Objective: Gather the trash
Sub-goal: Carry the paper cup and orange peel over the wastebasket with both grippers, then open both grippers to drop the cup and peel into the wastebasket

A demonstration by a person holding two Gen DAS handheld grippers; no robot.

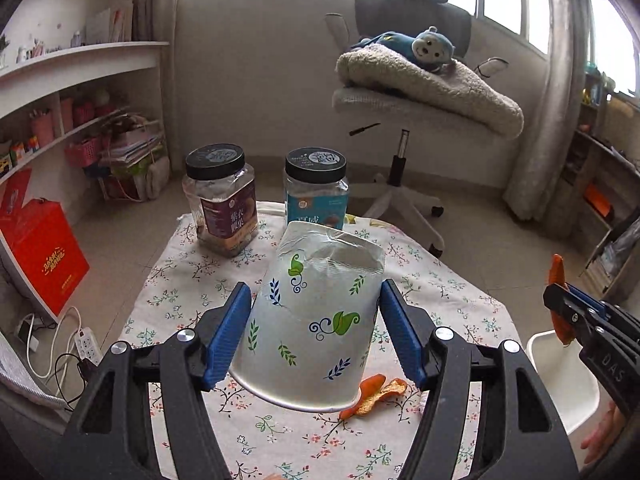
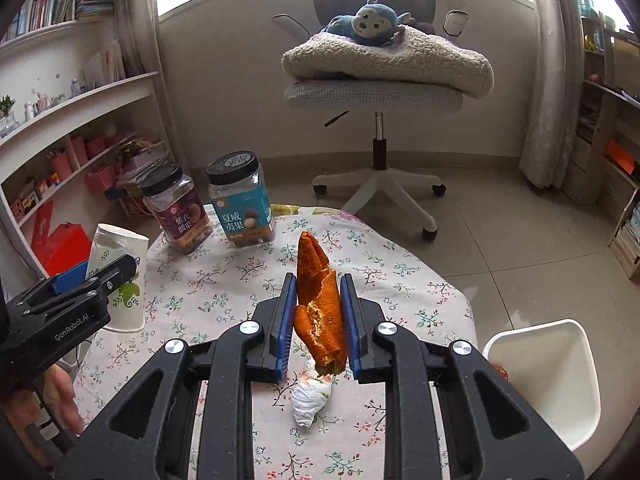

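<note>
My left gripper [image 1: 315, 291] is shut on a white paper cup [image 1: 316, 320] printed with leaves. The cup is crumpled, tilted mouth-down, and held above the floral tablecloth [image 1: 192, 280]. In the right wrist view the cup [image 2: 116, 244] and left gripper [image 2: 116, 270] show at the left edge. My right gripper [image 2: 318, 280] is shut on a long orange peel [image 2: 310, 256] that sticks out past its fingertips. Another orange peel [image 1: 376, 394] lies on the cloth under the cup. A crumpled white tissue [image 2: 310, 400] lies on the cloth below the right gripper.
A white bin [image 2: 548, 376] stands on the floor by the table's right edge. Two black-lidded jars [image 1: 220, 200] [image 1: 316, 192] stand at the table's far side. Beyond them is an office chair [image 1: 420, 92] with a blanket and plush toy. Shelves line the left wall.
</note>
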